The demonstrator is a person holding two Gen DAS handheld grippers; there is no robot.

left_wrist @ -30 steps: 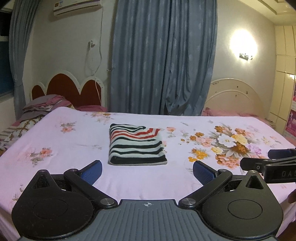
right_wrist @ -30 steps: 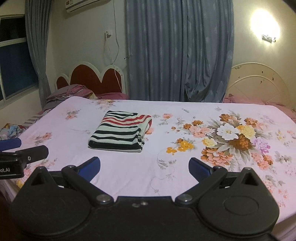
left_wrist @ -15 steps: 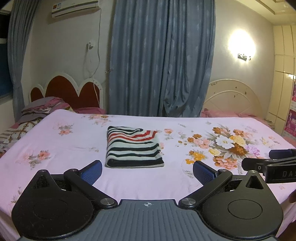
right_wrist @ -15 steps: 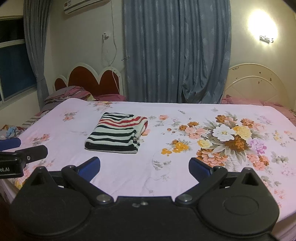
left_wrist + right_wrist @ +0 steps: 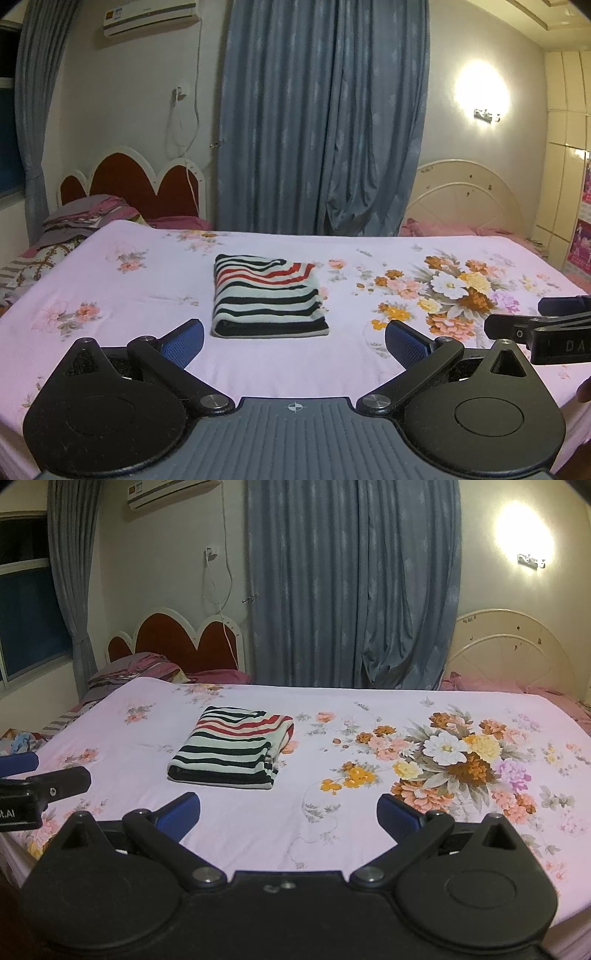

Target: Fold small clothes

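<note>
jaws apart, both empty | striped garment (image 5: 267, 295) folded on bed (image 5: 110, 295)

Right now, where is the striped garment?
The striped garment lies folded on the bed sheet, centred ahead in the left wrist view, left of the big flower print.

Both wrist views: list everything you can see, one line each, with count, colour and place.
folded striped garment: 1, black, white and red, lying flat mid-bed
bed sheet: 1, pale pink with flower print, covering the bed
headboard: 1, dark red with white edge, far left
second headboard: 1, cream, far right
curtains: blue-grey, behind the bed
air conditioner: 1, white, top left wall
wall lamp: 1, lit, right wall
bedding pile: purple and grey, by the red headboard
left gripper: fingers blue-padded, open, empty
right gripper: fingers blue-padded, open, empty
</note>
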